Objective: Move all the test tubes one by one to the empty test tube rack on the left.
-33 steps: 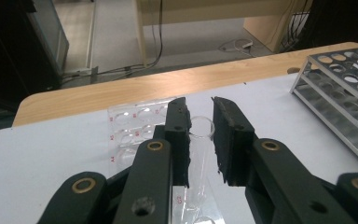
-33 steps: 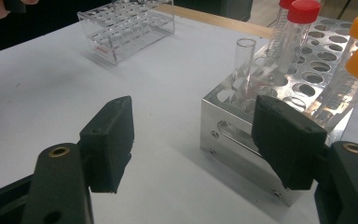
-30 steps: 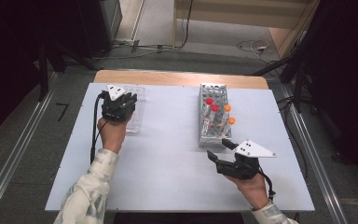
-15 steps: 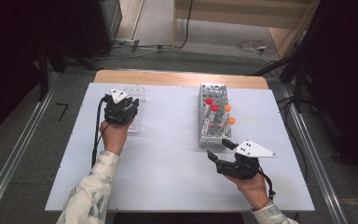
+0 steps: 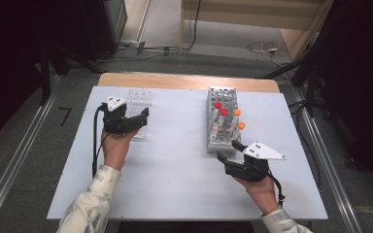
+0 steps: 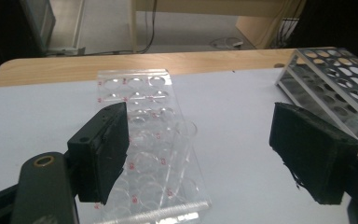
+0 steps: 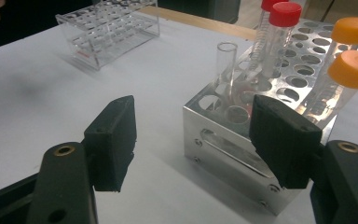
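Tubes (image 5: 226,121) stand upright in the metal rack (image 5: 222,99), just ahead of the right gripper (image 5: 229,154), whose jaws gape wide and empty, while the left gripper (image 5: 135,118), equally wide, hovers over the clear rack (image 5: 139,97) well to the left.

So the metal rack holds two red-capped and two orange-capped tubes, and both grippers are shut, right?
Not quite. The metal rack does hold those four capped tubes, but both grippers are open: the left gripper and right gripper views each show their jaws standing wide apart, gripping nothing.
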Tool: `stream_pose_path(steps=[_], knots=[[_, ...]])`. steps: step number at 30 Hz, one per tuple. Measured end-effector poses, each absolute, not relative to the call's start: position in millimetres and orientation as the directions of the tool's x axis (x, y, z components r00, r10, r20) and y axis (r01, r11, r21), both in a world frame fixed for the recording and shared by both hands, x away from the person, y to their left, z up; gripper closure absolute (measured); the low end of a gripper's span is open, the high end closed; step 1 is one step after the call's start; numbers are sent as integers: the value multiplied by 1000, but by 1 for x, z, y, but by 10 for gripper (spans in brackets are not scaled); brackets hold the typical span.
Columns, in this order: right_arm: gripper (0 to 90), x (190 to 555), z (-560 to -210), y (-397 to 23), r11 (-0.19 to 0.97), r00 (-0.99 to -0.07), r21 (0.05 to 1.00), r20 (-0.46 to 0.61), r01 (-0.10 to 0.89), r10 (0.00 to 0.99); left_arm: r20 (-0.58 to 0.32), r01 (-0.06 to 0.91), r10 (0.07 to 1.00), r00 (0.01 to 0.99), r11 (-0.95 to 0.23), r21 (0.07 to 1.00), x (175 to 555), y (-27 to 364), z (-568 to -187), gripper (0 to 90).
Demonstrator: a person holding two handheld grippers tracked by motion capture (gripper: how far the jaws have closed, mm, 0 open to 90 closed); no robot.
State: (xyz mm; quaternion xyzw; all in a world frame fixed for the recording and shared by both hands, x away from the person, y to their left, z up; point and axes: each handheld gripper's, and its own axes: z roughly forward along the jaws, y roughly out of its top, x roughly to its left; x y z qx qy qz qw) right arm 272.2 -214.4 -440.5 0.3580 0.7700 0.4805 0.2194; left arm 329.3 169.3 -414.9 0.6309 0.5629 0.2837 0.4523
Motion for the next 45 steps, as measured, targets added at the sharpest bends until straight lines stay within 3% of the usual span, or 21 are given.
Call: stream_pose_path(steps=[8,24,45], knots=[[376,296,-451,-205,276,-602,901,-21,334,798,-165,459,949,270,24,888,308,162,-420,87],[545,328,-465,-177,253,-552,908,-29,334,833,-141,445,939,315,-15,895,299,152,-420,87],[693,332,-467,-172,243,-521,902,-24,356,853,-140,446,936,323,-20,895,298,150,-420,90]])
